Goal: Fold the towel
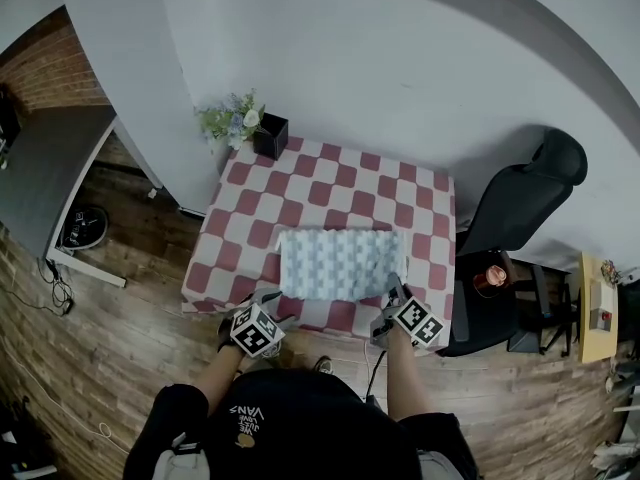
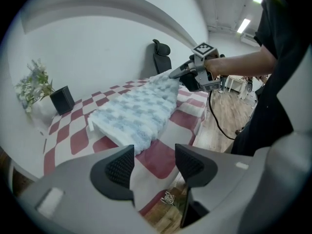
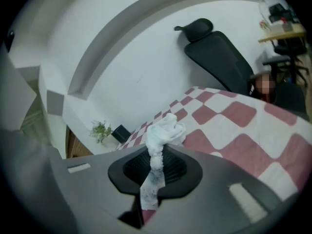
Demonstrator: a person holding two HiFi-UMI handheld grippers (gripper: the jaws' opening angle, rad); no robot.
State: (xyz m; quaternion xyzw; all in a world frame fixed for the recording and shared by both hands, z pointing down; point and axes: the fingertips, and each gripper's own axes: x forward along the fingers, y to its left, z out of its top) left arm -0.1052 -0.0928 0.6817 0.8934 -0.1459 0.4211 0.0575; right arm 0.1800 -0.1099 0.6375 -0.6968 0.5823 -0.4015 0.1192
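On the checked table [image 1: 330, 183], the towel [image 1: 340, 263] lies as a pale blue-and-white rectangle toward the near edge, its long side running across.

Head view: most of the towel is flat. The right gripper [image 1: 392, 290] is at its near right corner and the left gripper [image 1: 270, 298] is near its near left corner. This view does not show how either pair of jaws stands.

Right gripper view: the jaws are closed on a bunched fold of the towel. The cloth stands up in a white knot above the pads, and a strip of it hangs below them.

Left gripper view: the jaws stand apart with nothing between them. Only tablecloth and a strip of wooden floor [image 1: 120, 348] show through the gap, and the towel's near corner lies just ahead of the pads. This view alone shows the far corner raised off the cloth, drawn to a peak in the right gripper, with the rest sloping down to the table.

Surroundings: a black pot [image 1: 270, 135] with flowers [image 1: 230, 118] stands at the table's far left corner. A black chair [image 1: 525, 193] stands beside the table's right edge.
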